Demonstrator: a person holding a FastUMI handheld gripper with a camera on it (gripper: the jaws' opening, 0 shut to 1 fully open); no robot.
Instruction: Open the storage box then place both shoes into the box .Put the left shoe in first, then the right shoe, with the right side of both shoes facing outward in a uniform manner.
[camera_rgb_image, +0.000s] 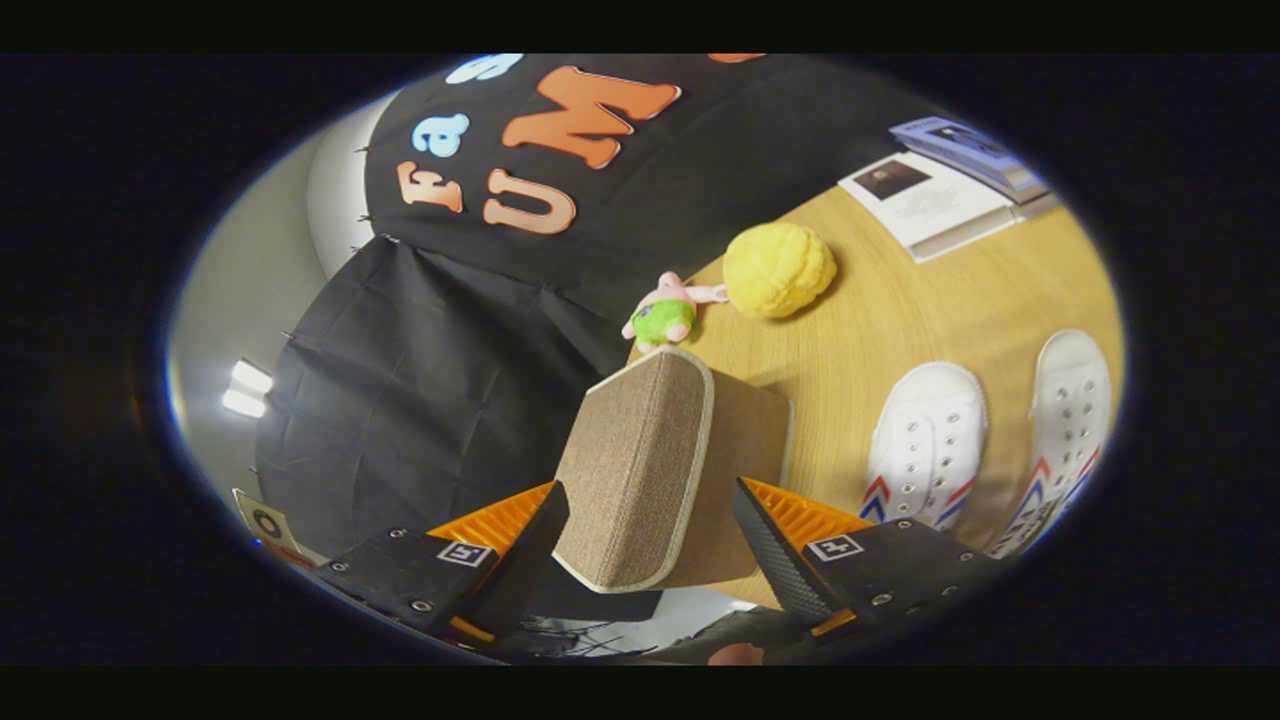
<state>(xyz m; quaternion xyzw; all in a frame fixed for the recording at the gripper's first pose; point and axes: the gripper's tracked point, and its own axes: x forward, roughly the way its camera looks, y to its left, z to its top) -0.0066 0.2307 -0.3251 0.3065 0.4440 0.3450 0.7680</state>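
Fingers (650, 520) spread apart around the storage box's lid (640, 470), not pressing; two shoes (925, 445) beside, on the tabletop (900, 310).

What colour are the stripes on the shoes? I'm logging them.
Red and blue chevrons on the white shoes, seen in the gripper view.
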